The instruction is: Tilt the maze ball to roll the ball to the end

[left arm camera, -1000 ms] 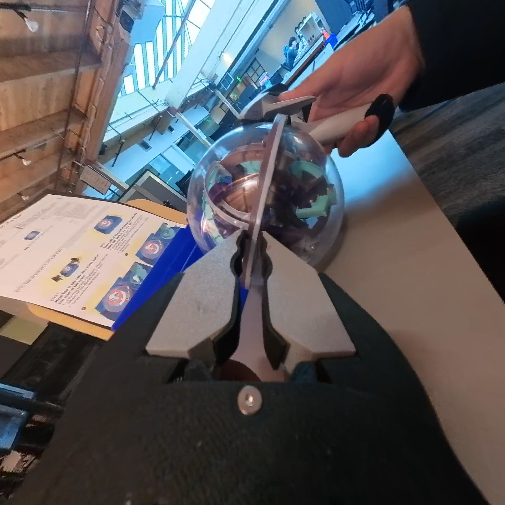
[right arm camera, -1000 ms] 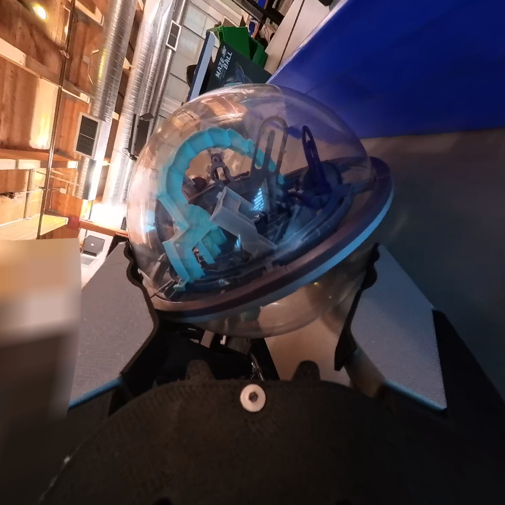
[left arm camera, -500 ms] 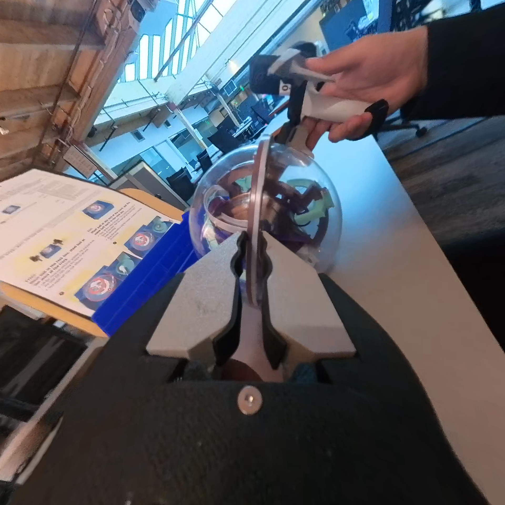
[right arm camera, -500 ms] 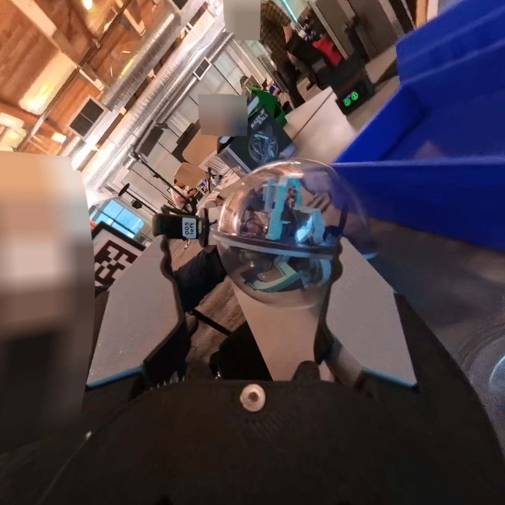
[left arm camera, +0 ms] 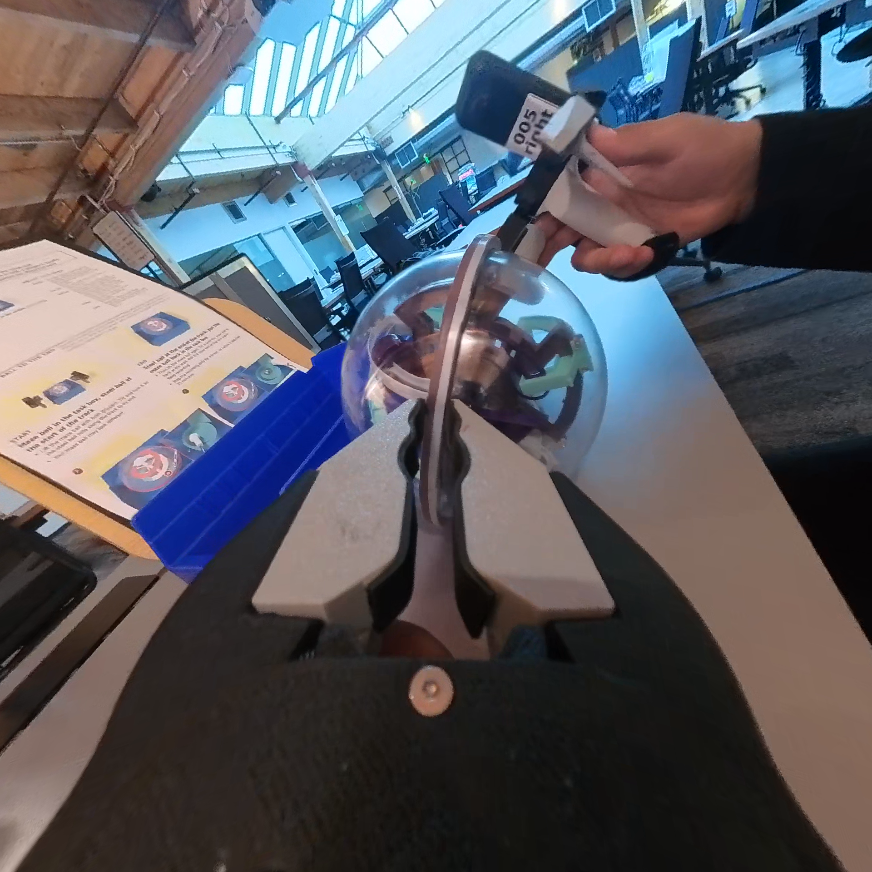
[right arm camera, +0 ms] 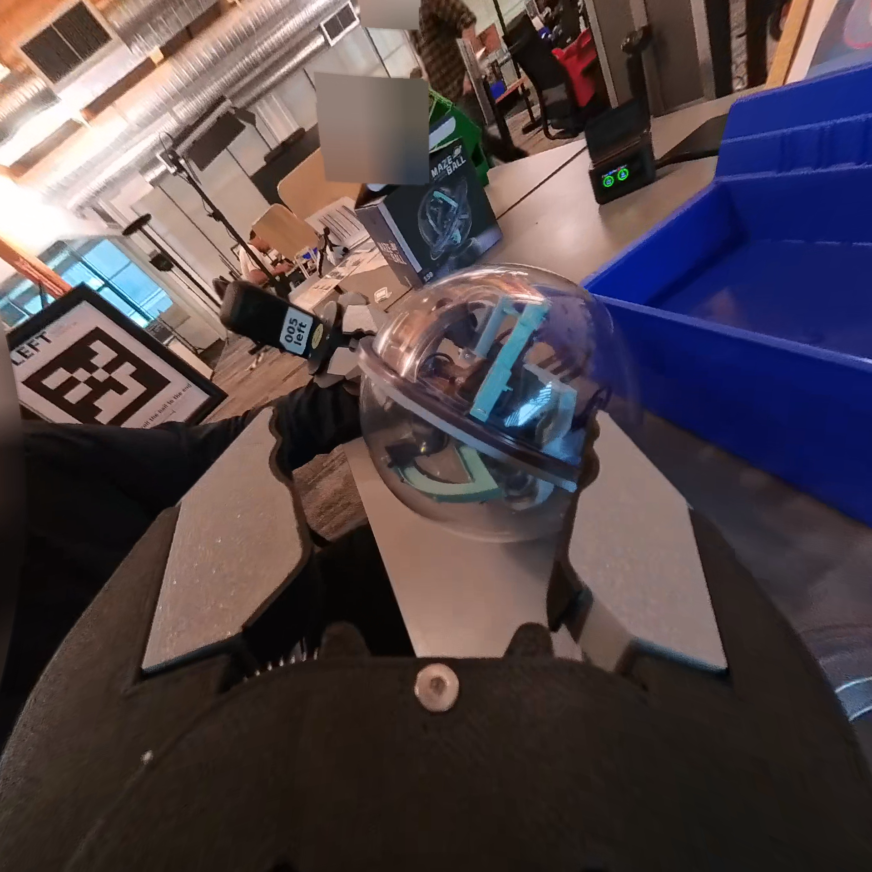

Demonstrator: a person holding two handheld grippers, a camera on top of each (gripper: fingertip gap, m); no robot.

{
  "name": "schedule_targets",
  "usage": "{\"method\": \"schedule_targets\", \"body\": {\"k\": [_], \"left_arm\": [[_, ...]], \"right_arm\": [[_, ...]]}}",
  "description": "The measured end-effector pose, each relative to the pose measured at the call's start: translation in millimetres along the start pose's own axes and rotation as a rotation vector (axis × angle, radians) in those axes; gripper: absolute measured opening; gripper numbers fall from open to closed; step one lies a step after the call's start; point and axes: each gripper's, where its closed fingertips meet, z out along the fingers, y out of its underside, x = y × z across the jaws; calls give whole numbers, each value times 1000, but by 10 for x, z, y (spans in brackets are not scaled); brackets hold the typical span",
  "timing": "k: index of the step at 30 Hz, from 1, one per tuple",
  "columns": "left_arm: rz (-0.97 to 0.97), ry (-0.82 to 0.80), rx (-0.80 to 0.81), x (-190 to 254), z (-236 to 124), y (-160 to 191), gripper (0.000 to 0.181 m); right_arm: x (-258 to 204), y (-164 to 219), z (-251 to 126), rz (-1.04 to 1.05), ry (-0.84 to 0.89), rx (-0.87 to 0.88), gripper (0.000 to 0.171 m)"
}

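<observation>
Gripping the flat equatorial rim of the maze ball, the left gripper (left arm camera: 436,441) has its two grey fingers nearly closed, pinching that thin disc edge between them. Its partner, the right gripper (right arm camera: 427,476), stands wide apart in its own view, with the sphere just ahead of its fingers and nothing clamped; whether its right finger brushes the shell I cannot tell.

Going by size: the pale grey tabletop (left arm camera: 660,542) runs under everything; the deep blue plastic bin (right arm camera: 755,358) sits just beside the sphere; a printed instruction sheet on a tan board (left arm camera: 94,368) leans behind the bin; a dark cardboard box (right arm camera: 424,231) stands farther back.

The clear plastic maze ball with mint-green and purple tracks inside (left arm camera: 476,358) rests low over the table edge, with its rim tilted near upright in the left view. The small steel ball inside cannot be made out.

It looks light, rigid and hollow, and the smooth dome would likely slip under a pinch. That protruding rim is the sound place to hold, since flat pads bite on it without squeezing the shell. A brittle shell and fine inner tracks argue for gentle, slow tilts.
</observation>
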Motion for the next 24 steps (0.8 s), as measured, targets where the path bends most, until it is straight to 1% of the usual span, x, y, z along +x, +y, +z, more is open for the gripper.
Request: {"method": "schedule_targets", "body": {"k": [3, 6, 7, 9, 13, 14, 15, 19, 21, 22, 23, 24], "left_arm": [[-53, -5, 7, -51, -7, 1, 6], [-107, -10, 15, -100, -16, -2, 6], [-130, -9, 19, -114, -17, -6, 6], [-180, -3, 26, -141, -20, -9, 6], [-267, 18, 43, -163, -22, -24, 6], [-280, 24, 48, -163, -23, -31, 6], [-285, 23, 51, -169, -25, -37, 6], [-294, 12, 48, -199, -34, -28, 6], [-297, 6, 46, -216, -38, -20, 7], [-297, 3, 44, -223, -41, -16, 7], [-299, -1, 44, -232, -44, -12, 7], [-307, -6, 47, -250, -50, -14, 7]], "right_arm": [[-26, -6, 48, -20, 3, 4, 127], [-53, 3, 122, -52, 5, 0, 139], [-56, 16, 148, -68, 12, -9, 141], [-32, 52, 189, -112, 42, -34, 138], [68, 97, 252, -203, 133, -72, 125], [119, 112, 259, -229, 174, -86, 113], [162, 123, 261, -252, 211, -100, 108], [166, 123, 268, -239, 243, -122, 106], [153, 101, 254, -228, 253, -117, 100], [142, 74, 236, -222, 257, -105, 93], [121, 28, 208, -214, 258, -81, 79], [77, -35, 167, -211, 244, -43, 57]]}}
